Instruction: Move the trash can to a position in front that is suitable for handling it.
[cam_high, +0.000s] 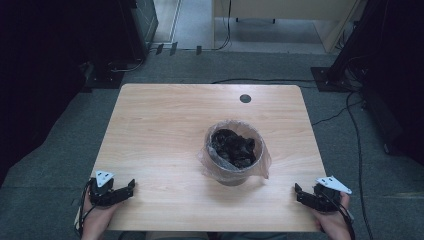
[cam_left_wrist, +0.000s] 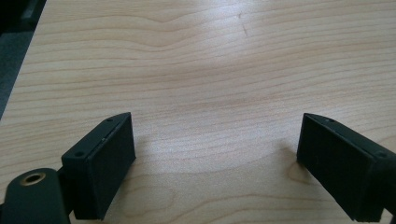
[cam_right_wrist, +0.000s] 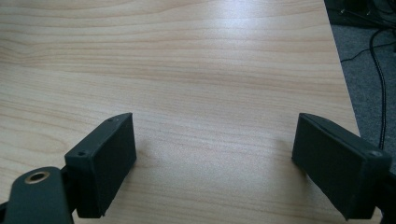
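We hold 2 grippers low over the near edge of the wooden surface (cam_high: 165, 125), 1 at each corner. Our left gripper (cam_high: 122, 190) sits by the near left corner with its jaws released and spread wide; in the left gripper view (cam_left_wrist: 215, 154) nothing but bare wood grain lies between the 2 black jaws or ahead of them. Our right gripper (cam_high: 304, 194) sits by the near right corner, its jaws likewise released and spread wide; in the right gripper view (cam_right_wrist: 212, 151) plain wood lies between them, and past the outer side of the right-hand jaw the surface ends and grey carpet (cam_right_wrist: 369, 60) with a dark cable (cam_right_wrist: 380, 84) begins.

The bin (cam_high: 234, 150) stands between the 2 grippers and ahead of both, well apart from either pair of jaws, nearer the right gripper than the left. It is a round grey container, upright, lined with a clear plastic bag (cam_high: 263, 162) whose loose edge folds out over the rim and hangs down the outside. Dark crumpled waste (cam_high: 232, 147) fills the inside. Neither pair of jaws touches the bin or the bag. Beyond the bin, a small dark round hole (cam_high: 245, 98) marks the far side of the surface.
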